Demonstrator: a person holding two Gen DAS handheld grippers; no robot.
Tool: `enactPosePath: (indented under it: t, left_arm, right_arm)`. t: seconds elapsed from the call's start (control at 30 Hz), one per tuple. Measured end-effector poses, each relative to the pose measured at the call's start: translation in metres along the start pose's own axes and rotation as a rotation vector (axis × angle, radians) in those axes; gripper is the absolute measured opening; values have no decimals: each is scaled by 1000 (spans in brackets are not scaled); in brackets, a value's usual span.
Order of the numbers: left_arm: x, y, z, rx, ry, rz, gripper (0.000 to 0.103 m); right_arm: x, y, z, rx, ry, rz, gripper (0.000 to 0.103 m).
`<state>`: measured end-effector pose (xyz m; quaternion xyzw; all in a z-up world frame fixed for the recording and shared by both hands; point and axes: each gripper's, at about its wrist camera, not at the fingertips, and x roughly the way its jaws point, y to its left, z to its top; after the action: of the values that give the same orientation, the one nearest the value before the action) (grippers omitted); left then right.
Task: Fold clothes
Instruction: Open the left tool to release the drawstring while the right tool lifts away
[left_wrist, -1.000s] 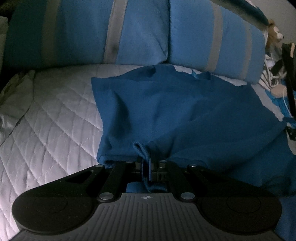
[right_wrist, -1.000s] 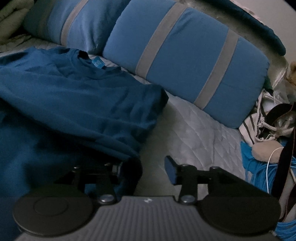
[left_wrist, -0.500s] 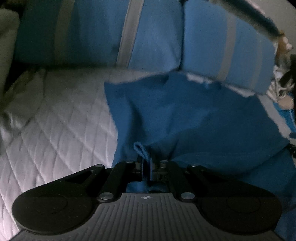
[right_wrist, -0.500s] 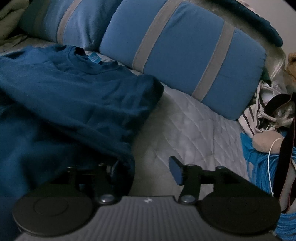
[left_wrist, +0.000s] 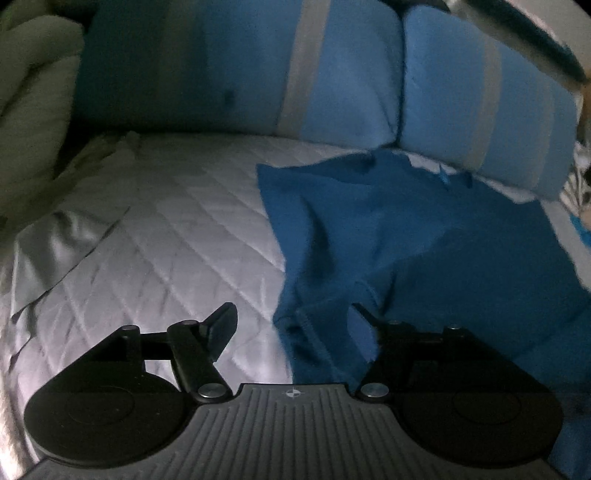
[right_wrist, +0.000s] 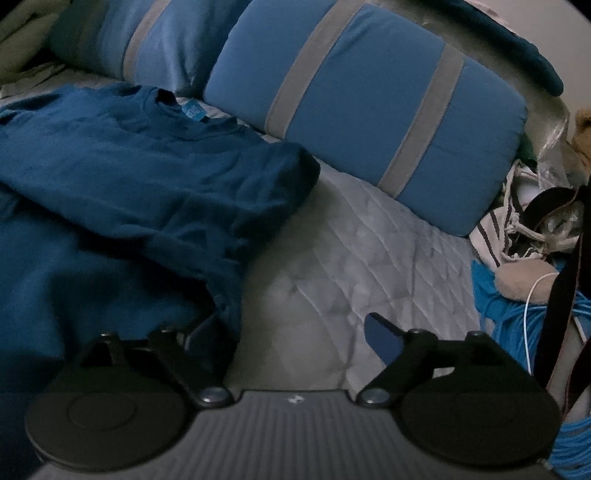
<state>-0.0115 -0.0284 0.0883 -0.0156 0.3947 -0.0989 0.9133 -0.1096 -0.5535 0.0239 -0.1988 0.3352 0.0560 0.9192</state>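
Observation:
A dark blue T-shirt (left_wrist: 424, 236) lies on the quilted white bedspread (left_wrist: 166, 229), its collar toward the pillows. My left gripper (left_wrist: 295, 319) stands open low over the shirt's left edge; a hemmed fold of cloth rests between the spread fingers and drapes against the right one. In the right wrist view the same T-shirt (right_wrist: 140, 177) shows its neck label and a folded-in sleeve. My right gripper (right_wrist: 295, 328) is open at the shirt's right edge, its left finger hidden under cloth, its right finger over bare bedspread (right_wrist: 351, 251).
Two blue pillows with grey stripes (left_wrist: 295, 74) (right_wrist: 362, 96) line the head of the bed. A pale blanket (left_wrist: 29, 103) is bunched at the far left. At the right lie a striped cloth, a plush toy, a cable and blue fabric (right_wrist: 524, 258).
My left gripper, shut on the shirt's hem a moment ago, has opened and let the cloth go. My right gripper has stayed open and spread a little wider.

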Motion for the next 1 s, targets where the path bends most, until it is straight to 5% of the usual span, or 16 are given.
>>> enactPosePath:
  t: [0.4, 0.8, 1.0]
  left_arm:
    - [-121, -1, 21, -19, -227, -43, 73]
    - [-240, -11, 40, 22, -495, -24, 77]
    - [-295, -6, 40, 30, -568, -6, 77]
  right_arm:
    - [-63, -78, 15, 148, -73, -67, 103]
    - [-179, -185, 46, 369, -300, -227, 103]
    - [-248, -222, 48, 498, -433, -245, 103]
